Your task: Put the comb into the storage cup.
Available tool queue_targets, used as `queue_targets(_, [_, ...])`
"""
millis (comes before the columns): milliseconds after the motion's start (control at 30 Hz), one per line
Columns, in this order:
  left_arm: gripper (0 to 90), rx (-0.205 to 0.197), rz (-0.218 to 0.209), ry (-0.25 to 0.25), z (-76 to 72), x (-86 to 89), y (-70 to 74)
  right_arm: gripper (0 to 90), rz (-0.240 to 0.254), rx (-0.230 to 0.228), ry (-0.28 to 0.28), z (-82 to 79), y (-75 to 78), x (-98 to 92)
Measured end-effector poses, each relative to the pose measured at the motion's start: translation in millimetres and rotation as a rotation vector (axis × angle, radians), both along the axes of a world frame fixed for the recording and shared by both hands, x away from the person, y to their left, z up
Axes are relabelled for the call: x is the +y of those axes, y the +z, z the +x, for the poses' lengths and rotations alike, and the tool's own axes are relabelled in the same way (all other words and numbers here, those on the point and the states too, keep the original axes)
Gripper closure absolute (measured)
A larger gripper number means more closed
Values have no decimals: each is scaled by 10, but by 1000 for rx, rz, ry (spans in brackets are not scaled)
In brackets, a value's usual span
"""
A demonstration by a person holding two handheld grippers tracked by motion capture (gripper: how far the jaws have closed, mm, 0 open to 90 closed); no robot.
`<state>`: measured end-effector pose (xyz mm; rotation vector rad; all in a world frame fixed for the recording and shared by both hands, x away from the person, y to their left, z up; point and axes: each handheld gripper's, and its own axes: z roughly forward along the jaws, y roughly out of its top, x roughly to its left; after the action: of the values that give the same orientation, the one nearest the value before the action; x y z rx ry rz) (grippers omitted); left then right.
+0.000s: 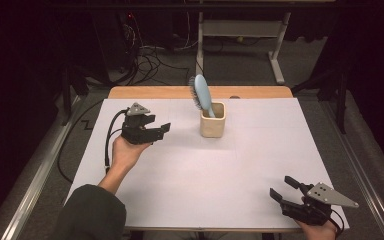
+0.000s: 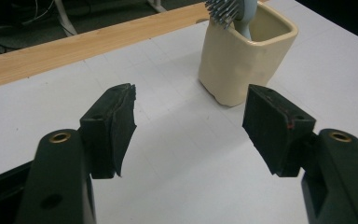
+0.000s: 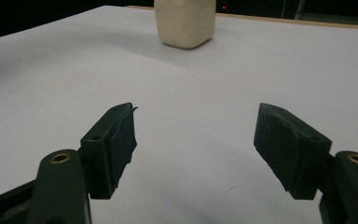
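In the high view, a cream cup [image 1: 213,122] stands upright on the white table [image 1: 190,170], toward its far edge and a little right of the middle. A light blue hairbrush [image 1: 201,94] stands in it, handle down inside the cup, its head rising above the rim and leaning to the left, bristles facing left. The left tool [image 1: 161,129], held in the person's left hand [image 1: 125,152], hangs above the table to the left of the cup, well apart from it, its jaws pointing toward the cup and spread with nothing between them. The right tool [image 1: 282,188] sits at the near right corner of the table, far from the cup, jaws spread and empty.

In the left gripper view, the left tool [image 2: 189,123] has its two black jaws standing apart over bare white table [image 2: 168,186]. The cup [image 2: 247,60] stands ahead, right of the middle, not touched by the jaws. The brush's grey bristles [image 2: 221,11] and blue neck show over its rim.

In the right gripper view, the right tool [image 3: 196,140] has its jaws wide apart above the table [image 3: 191,84], holding nothing. The lower part of the cup [image 3: 185,22] stands far ahead.
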<state>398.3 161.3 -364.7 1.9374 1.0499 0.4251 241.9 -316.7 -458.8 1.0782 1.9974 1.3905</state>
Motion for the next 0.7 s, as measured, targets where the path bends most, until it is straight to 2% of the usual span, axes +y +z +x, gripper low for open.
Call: queue_targets(700, [346, -7, -9, -3, -97, 74, 13, 302, 0, 0, -2, -1, 0, 0])
